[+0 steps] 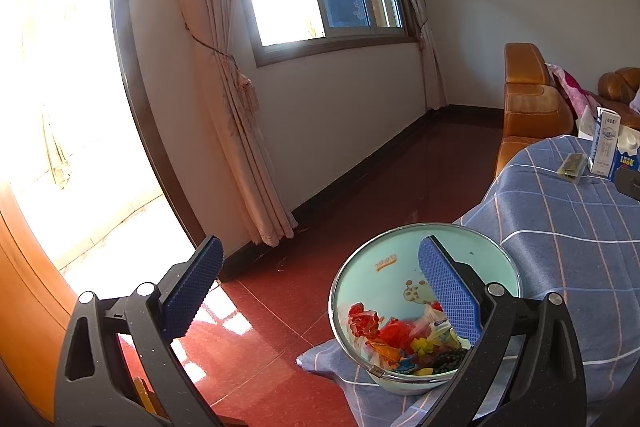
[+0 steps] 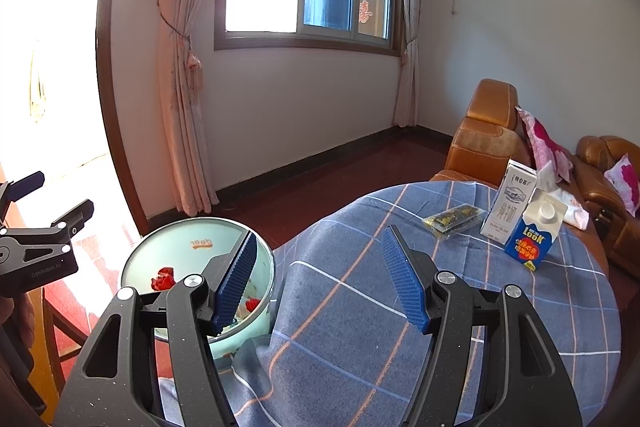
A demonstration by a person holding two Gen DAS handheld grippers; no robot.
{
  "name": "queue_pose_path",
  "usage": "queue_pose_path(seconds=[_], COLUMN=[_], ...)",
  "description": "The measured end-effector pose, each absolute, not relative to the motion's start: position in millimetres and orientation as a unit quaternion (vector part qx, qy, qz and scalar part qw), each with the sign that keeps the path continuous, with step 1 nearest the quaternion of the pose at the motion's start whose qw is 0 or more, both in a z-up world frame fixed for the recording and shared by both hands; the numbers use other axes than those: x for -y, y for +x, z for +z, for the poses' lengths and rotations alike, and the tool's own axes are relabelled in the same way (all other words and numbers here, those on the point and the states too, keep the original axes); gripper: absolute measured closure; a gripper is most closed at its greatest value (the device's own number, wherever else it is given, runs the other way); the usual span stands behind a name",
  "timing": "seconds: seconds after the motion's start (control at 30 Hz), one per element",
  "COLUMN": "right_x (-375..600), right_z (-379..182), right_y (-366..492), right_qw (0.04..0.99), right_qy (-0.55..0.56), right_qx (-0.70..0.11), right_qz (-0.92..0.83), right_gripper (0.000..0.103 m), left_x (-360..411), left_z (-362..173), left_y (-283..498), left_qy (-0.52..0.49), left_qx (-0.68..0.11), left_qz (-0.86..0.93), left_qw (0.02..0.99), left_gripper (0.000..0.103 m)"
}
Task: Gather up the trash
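At the table edge: a pale green enamel basin (image 2: 192,247) sits at the left rim of the blue plaid tablecloth (image 2: 460,327), partly over the cloth's hanging corner, red floor (image 1: 360,187) behind it.
Basin contents: crumpled wrappers (image 1: 396,339), red, orange, yellow, blue and white, heaped at the near side; too tangled to count.
Basin look: round, mouth up and tipped a little toward the cameras, metal rim, cartoon animal and orange lettering on the inner wall.
Trash on table: three items at the far right side, close together and well apart from the basin.
Item one: tall white carton (image 2: 509,203), upright, long axis vertical, leaning slightly left.
Item two: blue and white carton (image 2: 532,241) with a round white cap, upright, touching or just beside the white one, nearer the camera.
Item three: flat clear packet (image 2: 454,219) with dark green and gold contents, lying flat, long axis running left to right, just left of the cartons.
Left gripper (image 1: 320,291): jaws spread wide, nothing between the pads; right pad in front of the basin, left pad over the floor.
Right gripper (image 2: 318,279): jaws spread, nothing pinched; tablecloth shows between the blue ribbed pads.
Beyond the table: tan leather sofa (image 2: 480,143) with pink cushions, and a white crumpled bag (image 2: 572,207) behind the cartons.
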State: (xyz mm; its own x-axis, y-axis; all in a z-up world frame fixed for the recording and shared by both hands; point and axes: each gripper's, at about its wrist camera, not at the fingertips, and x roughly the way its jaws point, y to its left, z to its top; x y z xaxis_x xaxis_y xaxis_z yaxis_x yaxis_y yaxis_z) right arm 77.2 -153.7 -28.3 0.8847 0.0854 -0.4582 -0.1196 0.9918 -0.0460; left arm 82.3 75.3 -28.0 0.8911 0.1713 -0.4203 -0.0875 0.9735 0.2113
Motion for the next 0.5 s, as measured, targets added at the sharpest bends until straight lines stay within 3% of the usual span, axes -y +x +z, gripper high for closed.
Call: queue_pose_path(seconds=[0.5], right_x=[155.4], right_z=[-28.7], right_y=[77.9], right_qw=[0.971], right_qy=[-0.035], right_qx=[-0.232], right_qz=[0.051], right_gripper=[0.038], left_x=[-76.3], left_z=[-29.5], left_y=[84.3], left_qy=[0.088], left_qx=[-0.226], left_qz=[0.073], left_qw=[0.967], left_gripper=[0.006])
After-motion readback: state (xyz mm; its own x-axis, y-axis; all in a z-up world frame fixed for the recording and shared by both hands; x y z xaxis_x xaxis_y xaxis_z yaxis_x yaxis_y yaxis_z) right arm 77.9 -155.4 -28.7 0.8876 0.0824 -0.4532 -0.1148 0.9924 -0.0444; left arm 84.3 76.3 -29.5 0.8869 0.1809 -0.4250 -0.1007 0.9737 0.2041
